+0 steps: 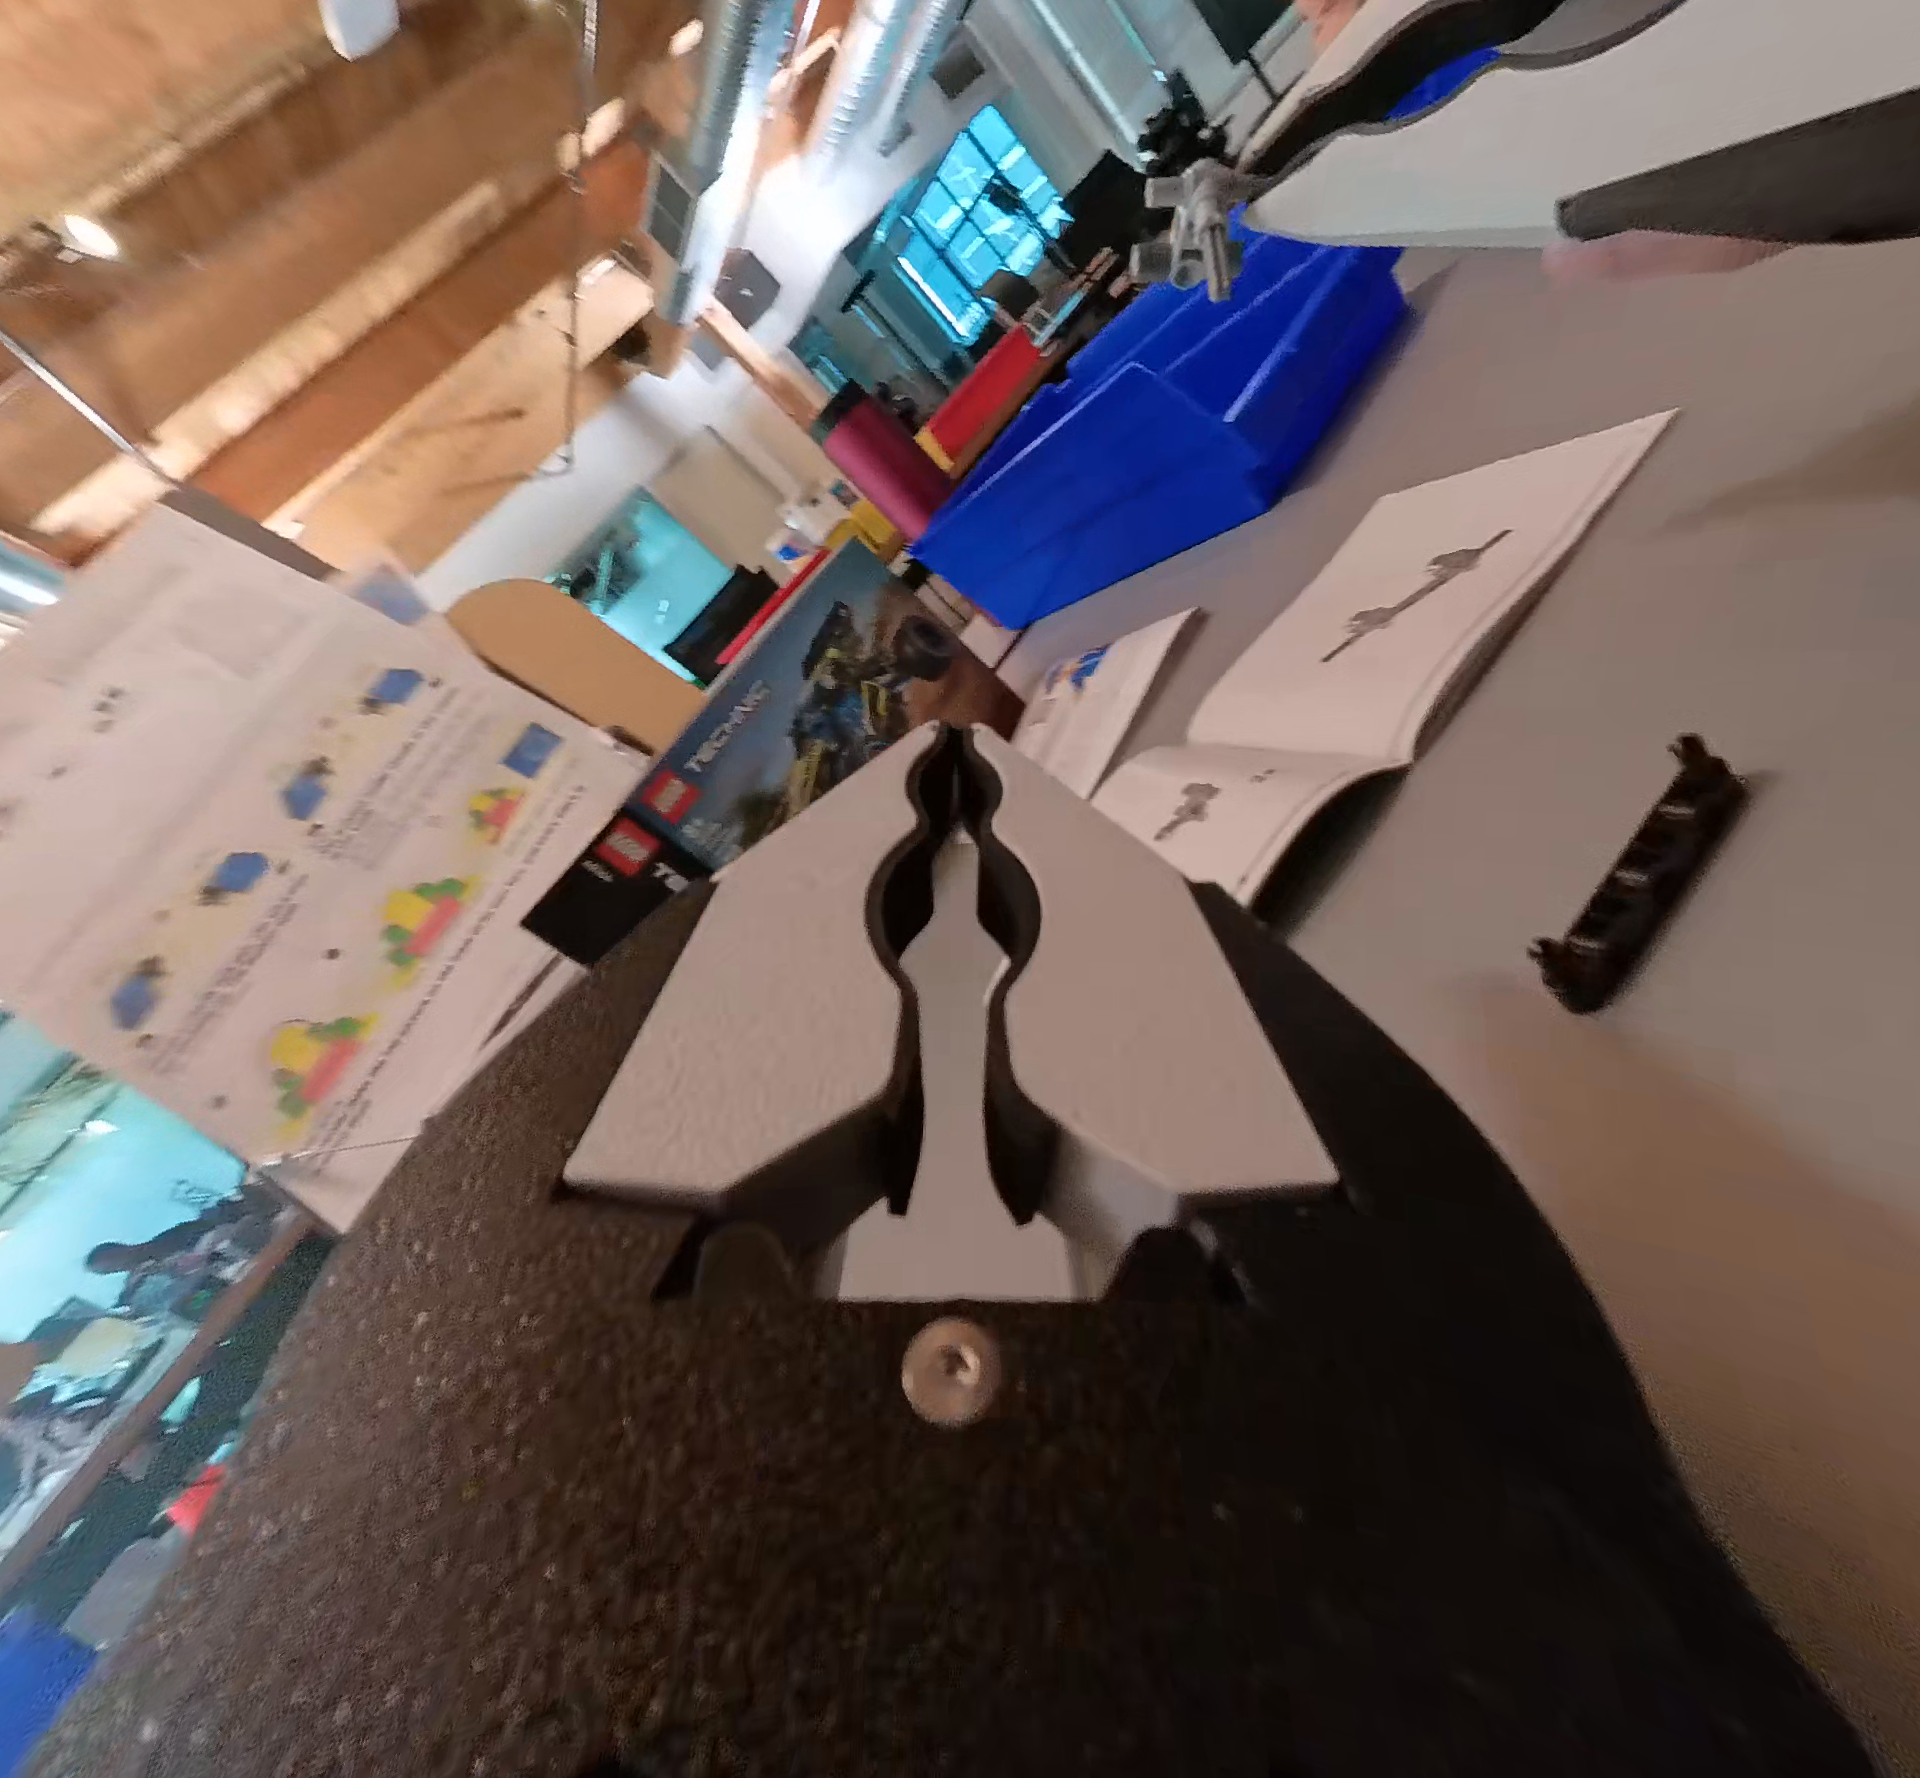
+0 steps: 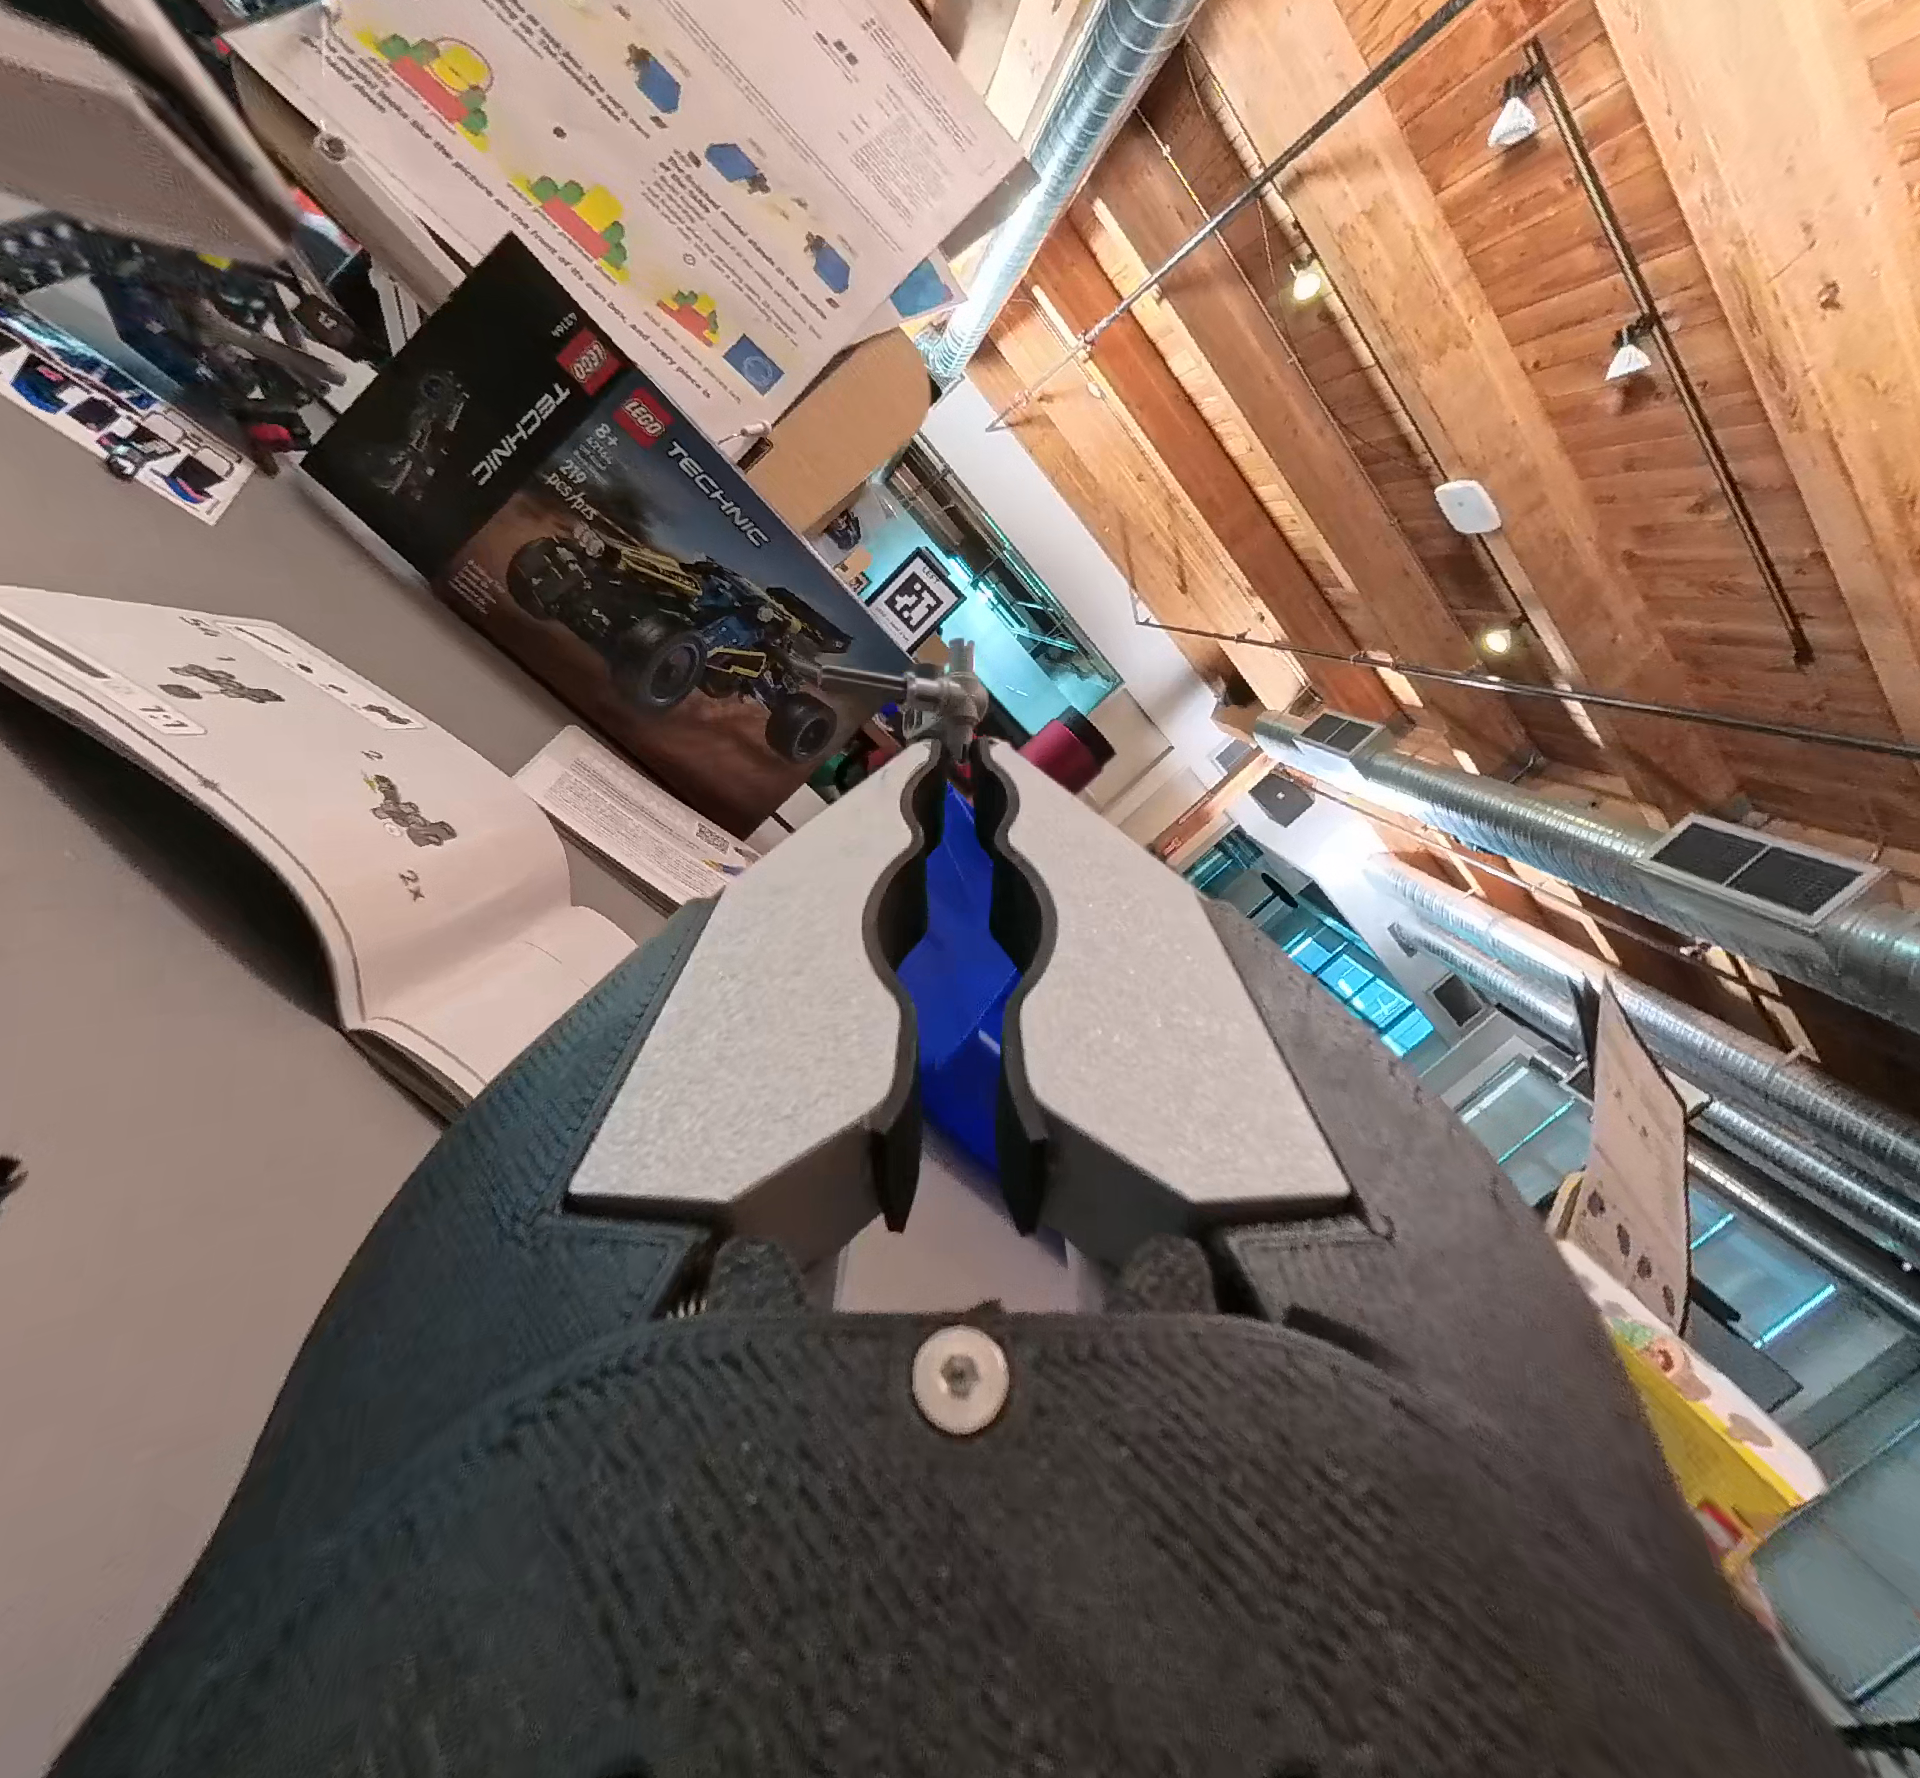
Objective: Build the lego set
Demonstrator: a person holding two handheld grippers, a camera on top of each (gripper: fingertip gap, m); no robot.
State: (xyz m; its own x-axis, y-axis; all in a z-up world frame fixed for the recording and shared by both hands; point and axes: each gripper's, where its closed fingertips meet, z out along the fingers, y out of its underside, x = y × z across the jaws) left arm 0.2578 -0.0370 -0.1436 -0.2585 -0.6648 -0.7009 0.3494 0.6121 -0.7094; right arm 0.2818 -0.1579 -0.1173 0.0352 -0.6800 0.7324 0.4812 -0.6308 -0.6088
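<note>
The right gripper [image 2: 958,754] has its fingers pinched almost together on a small grey axle assembly [image 2: 940,689], held at the very tips and lifted clear of the table [image 2: 208,1209], above the blue bins [image 1: 1164,461] as the left wrist view shows it. The left gripper [image 1: 951,741] is closed with nothing between its tips. The assembly looks light and rigid, hard plastic with a thin rod sticking out sideways, so I judge it apt to pivot or slip in a tip grip; the thicker grey joint seems the best place to hold, not the rod. A black beam [image 1: 1642,871] lies flat on the table near the open manual [image 1: 1403,627], stiff and light too, and best taken across its narrow width. The table is smooth and grey (parts would slide easily on it), with the set's box [image 2: 623,523] standing behind the manual and an instruction poster [image 2: 644,76] beyond. The room is an open workshop with a wooden ceiling [image 2: 1558,274] and metal ducts [image 2: 1558,845].
</note>
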